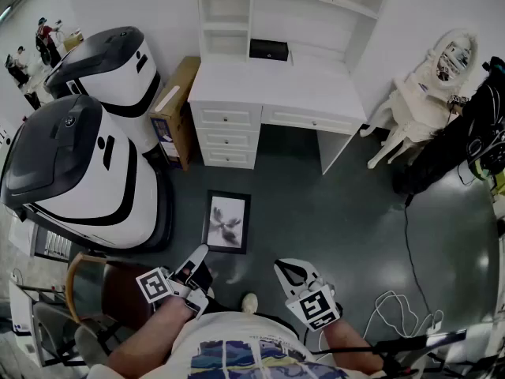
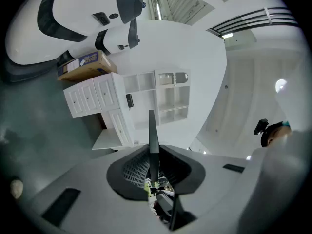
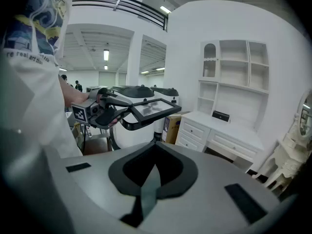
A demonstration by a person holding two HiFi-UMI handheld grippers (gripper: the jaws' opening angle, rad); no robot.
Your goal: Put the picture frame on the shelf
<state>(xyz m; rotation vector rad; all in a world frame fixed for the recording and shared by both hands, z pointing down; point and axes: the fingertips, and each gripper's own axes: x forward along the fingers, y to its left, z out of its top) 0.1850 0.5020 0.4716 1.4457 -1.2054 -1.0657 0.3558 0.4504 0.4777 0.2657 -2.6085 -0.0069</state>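
Note:
The black picture frame [image 1: 227, 221], holding a pale print, hangs flat above the grey floor in front of me. My left gripper [image 1: 197, 253] is shut on its near edge. In the left gripper view the frame [image 2: 152, 135] shows edge-on between the jaws. The right gripper view shows it from the side as a dark frame [image 3: 152, 108]. My right gripper [image 1: 282, 268] hovers to the right of the frame, shut and empty, its jaws [image 3: 152, 177] meeting. The white desk [image 1: 276, 89] with its shelf unit [image 1: 227, 22] stands ahead; the shelf unit [image 3: 234, 67] also appears at right.
Two large white and black machines [image 1: 87, 164] fill the left side. A cardboard box [image 1: 177, 105] leans beside the desk. A small black box [image 1: 268, 50] sits on the desk. A white chair [image 1: 418, 109], dark bags [image 1: 465, 140] and floor cables [image 1: 394, 306] lie right.

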